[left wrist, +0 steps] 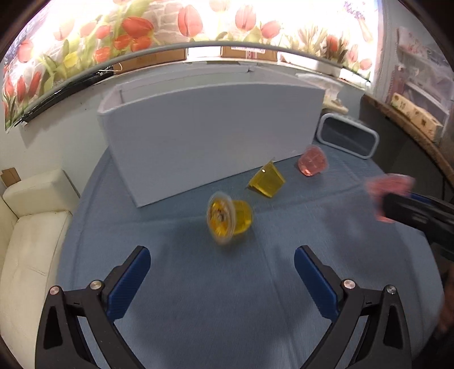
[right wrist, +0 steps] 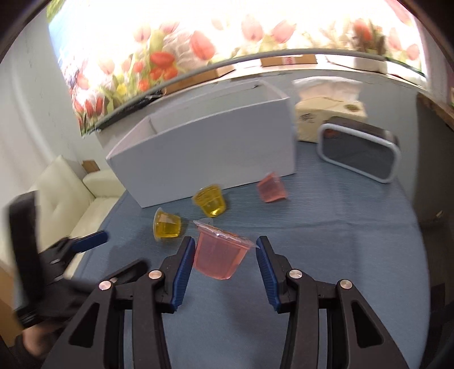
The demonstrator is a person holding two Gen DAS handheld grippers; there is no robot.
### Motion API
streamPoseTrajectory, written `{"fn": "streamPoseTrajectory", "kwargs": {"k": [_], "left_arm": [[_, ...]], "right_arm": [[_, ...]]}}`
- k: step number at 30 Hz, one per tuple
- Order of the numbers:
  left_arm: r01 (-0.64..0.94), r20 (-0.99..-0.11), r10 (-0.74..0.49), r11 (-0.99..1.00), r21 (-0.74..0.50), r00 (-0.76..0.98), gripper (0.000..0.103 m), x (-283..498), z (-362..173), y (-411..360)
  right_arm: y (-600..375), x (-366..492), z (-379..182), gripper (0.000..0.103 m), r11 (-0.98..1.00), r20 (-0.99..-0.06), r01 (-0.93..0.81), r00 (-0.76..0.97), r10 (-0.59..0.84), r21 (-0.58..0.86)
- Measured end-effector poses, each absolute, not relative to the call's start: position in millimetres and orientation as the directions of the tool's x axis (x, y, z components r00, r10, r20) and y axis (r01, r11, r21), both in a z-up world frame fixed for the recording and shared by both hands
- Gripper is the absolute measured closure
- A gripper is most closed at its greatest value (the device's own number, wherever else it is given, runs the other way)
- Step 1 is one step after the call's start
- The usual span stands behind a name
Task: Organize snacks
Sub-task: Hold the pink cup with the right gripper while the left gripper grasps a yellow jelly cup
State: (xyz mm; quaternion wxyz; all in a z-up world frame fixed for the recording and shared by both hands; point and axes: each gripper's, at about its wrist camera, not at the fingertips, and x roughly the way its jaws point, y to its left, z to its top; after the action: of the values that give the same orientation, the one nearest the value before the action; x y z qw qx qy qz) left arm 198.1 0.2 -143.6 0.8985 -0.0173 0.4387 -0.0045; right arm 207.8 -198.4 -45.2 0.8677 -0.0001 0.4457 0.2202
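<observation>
My right gripper is shut on a pink jelly cup and holds it above the blue cloth. In the left wrist view that cup shows blurred at the right gripper. My left gripper is open and empty, just short of a yellow jelly cup that lies on its side. A second yellow cup and another pink cup lie tipped near the front wall of the tall white box. In the right wrist view the left gripper shows at the left.
A grey-rimmed dark container stands right of the white box, with a tissue pack behind it. A cream sofa lies beyond the table's left edge. A tulip print covers the back wall, with cardboard boxes below it.
</observation>
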Motion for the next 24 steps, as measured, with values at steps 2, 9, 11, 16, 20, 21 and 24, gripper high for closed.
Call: {"fn": "streamPoseTrajectory", "kwargs": {"k": [2, 9, 11, 16, 20, 21, 24], "left_arm": [[-0.034, -0.802, -0.002, 0.999, -0.028, 0.597, 0.000, 211.5, -150.8, -2.9], [-0.105, -0.819, 0.015, 0.993, -0.055, 0.573, 0.000, 238.8, -162.5, 2.4], [-0.111, -0.825, 0.000, 0.991, -0.077, 0.565, 0.003, 241.9, -164.7, 5.8], [-0.098, -0.838, -0.005, 0.993, -0.070, 0.546, 0.048, 243.2, -168.9, 9.5], [-0.092, -0.841, -0.034, 0.991, -0.099, 0.540, 0.058, 236.9, -166.2, 16.3], [-0.088, -0.839, -0.041, 0.991, -0.106, 0.542, 0.060, 235.0, -164.7, 17.8], [-0.072, -0.832, -0.070, 0.989, -0.131, 0.551, 0.063, 223.1, -157.8, 21.8]], "right_arm": [[-203.9, 203.0, -38.2, 0.054, 0.908, -0.770, -0.380, 0.521, 0.368, 0.176], [-226.7, 188.6, -30.1, 0.054, 0.915, -0.768, -0.372, 0.537, 0.348, 0.155], [-227.0, 186.5, -31.1, 0.054, 0.914, -0.769, -0.372, 0.534, 0.352, 0.160], [-224.1, 181.9, -31.4, 0.054, 0.911, -0.767, -0.381, 0.533, 0.358, 0.160], [-217.3, 181.0, -30.0, 0.054, 0.905, -0.764, -0.394, 0.531, 0.367, 0.161], [-215.1, 180.8, -28.8, 0.054, 0.903, -0.762, -0.399, 0.532, 0.370, 0.160], [-208.1, 180.0, -25.4, 0.054, 0.896, -0.755, -0.414, 0.534, 0.380, 0.158]]}}
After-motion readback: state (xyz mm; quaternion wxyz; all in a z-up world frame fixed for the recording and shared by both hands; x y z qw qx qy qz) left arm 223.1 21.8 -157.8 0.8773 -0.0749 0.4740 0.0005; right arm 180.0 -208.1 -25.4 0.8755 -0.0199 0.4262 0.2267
